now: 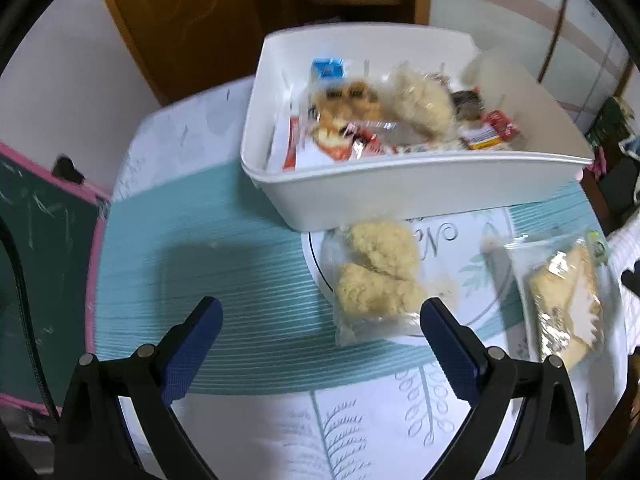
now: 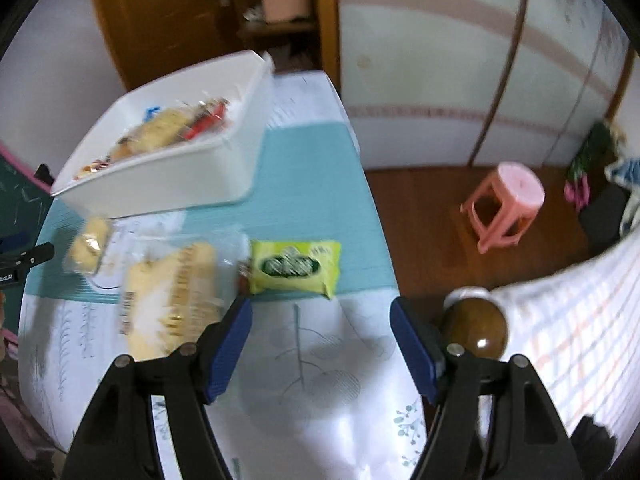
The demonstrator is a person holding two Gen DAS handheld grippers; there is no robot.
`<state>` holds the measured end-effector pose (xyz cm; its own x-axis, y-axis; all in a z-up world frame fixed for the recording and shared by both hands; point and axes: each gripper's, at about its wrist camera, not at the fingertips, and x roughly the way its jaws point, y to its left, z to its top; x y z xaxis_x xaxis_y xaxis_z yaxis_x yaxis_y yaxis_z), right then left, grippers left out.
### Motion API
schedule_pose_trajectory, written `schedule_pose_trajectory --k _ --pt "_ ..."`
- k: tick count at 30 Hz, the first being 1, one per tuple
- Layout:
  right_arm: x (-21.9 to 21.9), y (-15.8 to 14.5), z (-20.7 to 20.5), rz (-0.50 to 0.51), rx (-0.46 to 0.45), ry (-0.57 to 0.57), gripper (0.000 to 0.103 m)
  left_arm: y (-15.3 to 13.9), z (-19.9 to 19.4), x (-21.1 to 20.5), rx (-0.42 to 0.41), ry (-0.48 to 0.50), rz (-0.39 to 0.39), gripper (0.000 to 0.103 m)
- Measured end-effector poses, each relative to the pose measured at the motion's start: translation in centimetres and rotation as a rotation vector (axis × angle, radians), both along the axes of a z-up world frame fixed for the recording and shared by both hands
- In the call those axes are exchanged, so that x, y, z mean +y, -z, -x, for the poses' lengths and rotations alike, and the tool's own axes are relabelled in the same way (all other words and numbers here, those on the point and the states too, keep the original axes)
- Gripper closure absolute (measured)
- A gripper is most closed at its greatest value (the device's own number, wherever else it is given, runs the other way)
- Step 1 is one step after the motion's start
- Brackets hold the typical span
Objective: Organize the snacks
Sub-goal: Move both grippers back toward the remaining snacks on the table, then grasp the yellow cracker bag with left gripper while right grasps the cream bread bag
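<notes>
A white bin (image 1: 400, 188) (image 2: 192, 176) at the far side of the table holds several wrapped snacks. A clear bag of pale crumbly pieces (image 1: 378, 276) (image 2: 86, 250) lies just in front of it. A clear bag with a yellow cake slice (image 1: 568, 300) (image 2: 172, 296) lies to the right, and a green packet (image 2: 296, 266) beyond that. My left gripper (image 1: 322, 312) hangs open above the teal cloth, its right finger beside the crumbly bag. My right gripper (image 2: 322, 312) is open and empty, just short of the green packet, its left finger by the cake bag.
A pink-framed chalkboard (image 1: 44, 248) stands at the table's left edge. Off the right edge are a wooden floor with a pink stool (image 2: 506, 204), a brown round knob (image 2: 476, 332) and a checked cloth (image 2: 580, 320). A wooden door stands behind.
</notes>
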<state>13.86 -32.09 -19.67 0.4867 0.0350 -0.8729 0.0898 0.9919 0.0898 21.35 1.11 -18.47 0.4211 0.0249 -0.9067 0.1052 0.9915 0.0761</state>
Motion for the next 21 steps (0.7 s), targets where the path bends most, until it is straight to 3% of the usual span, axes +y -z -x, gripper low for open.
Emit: schedule_pose_trajectory --k 4,9,16,21 --pt "-0.6 1.9 -1.0 -0.063 0.011 0.028 0.031 2.2 -1.0 -0.5 0.042 -0.013 0.0 0.004" --pt "0.1 3.2 -2.6 -0.108 0.015 0.026 0.031 2.8 -1.5 -1.8 0.041 0.027 0.016 0.004" --pt "1.4 3.7 -4.7 -0.065 -0.006 0.018 0.031 4.5 -2.6 -2.8 0.084 0.03 0.031 0.004" --pt "2.9 4.0 -5.7 0.027 -0.015 0.007 0.031 5.7 -3.1 -2.2 0.118 -0.006 0.072 0.004"
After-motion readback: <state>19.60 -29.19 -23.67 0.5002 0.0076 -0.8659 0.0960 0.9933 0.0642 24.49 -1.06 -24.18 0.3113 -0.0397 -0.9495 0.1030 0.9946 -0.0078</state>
